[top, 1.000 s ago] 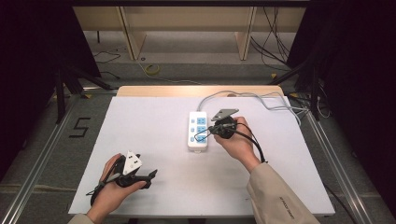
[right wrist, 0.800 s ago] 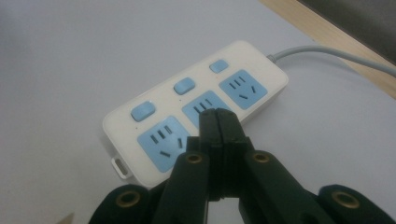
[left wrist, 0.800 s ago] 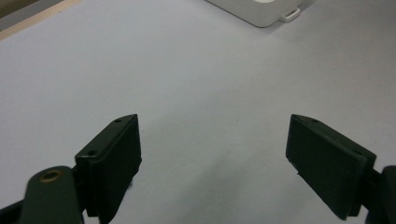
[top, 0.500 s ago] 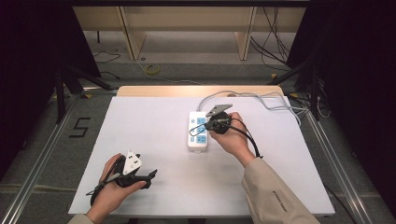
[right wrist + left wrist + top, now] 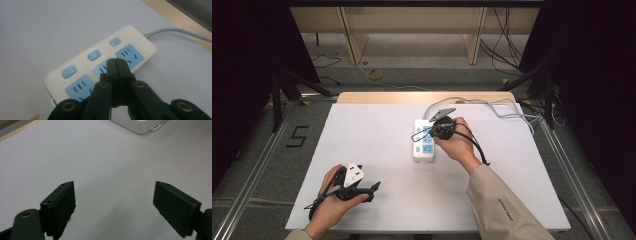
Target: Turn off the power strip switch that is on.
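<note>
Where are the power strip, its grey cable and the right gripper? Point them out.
power strip (image 5: 82,62): right gripper view, white top beside the middle switch.
grey cable (image 5: 175,32): right gripper view, its run over the table.
right gripper (image 5: 116,65): right gripper view, shut jaw tips.

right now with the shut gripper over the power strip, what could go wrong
1. The right gripper, jaws shut, hangs over the middle socket rather than the blue switches; pressing down from there could miss the switch.
2. The power strip lies loose on the white table, so a sideways push may slide it.
3. Its grey cord loops near the right hand and might snag.
</note>
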Tool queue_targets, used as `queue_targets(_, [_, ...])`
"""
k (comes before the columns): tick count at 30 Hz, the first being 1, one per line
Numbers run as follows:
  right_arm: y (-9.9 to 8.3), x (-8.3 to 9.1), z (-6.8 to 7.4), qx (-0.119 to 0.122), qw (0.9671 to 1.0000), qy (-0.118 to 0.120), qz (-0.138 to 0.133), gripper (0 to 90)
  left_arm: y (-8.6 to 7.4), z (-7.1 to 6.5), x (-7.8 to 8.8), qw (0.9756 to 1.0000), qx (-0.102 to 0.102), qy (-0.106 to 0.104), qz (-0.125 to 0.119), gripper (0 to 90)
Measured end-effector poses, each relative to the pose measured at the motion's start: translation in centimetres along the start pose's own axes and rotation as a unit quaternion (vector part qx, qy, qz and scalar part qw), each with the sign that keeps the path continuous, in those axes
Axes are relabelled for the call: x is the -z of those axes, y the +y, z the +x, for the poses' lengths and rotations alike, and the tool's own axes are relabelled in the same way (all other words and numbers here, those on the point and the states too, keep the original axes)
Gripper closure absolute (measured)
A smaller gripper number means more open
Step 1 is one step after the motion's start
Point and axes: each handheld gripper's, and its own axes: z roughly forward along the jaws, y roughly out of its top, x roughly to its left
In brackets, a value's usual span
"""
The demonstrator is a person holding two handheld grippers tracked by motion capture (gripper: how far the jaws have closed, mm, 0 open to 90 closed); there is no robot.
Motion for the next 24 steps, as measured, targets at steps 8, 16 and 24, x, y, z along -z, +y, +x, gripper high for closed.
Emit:
queue_targets(8, [0.4,-0.6,-0.1,-0.001,1.0,-0.002,0.007,90.0,0.0,0.0,0.0,1.0,-0.001,0.0,0.0,18.0])
queue_targets(16, [1.0,-1.1,-0.2,-0.003,0.9999,0.0,0.012,90.0,0.0,0.0,0.0,1.0,-0.001,-0.001,0.0,18.0])
queue_targets(24, [1.3,-1.9,-0.3,-0.002,0.9997,0.003,0.023,90.0,0.0,0.0,0.0,1.0,0.0,0.0,0.0,18.0])
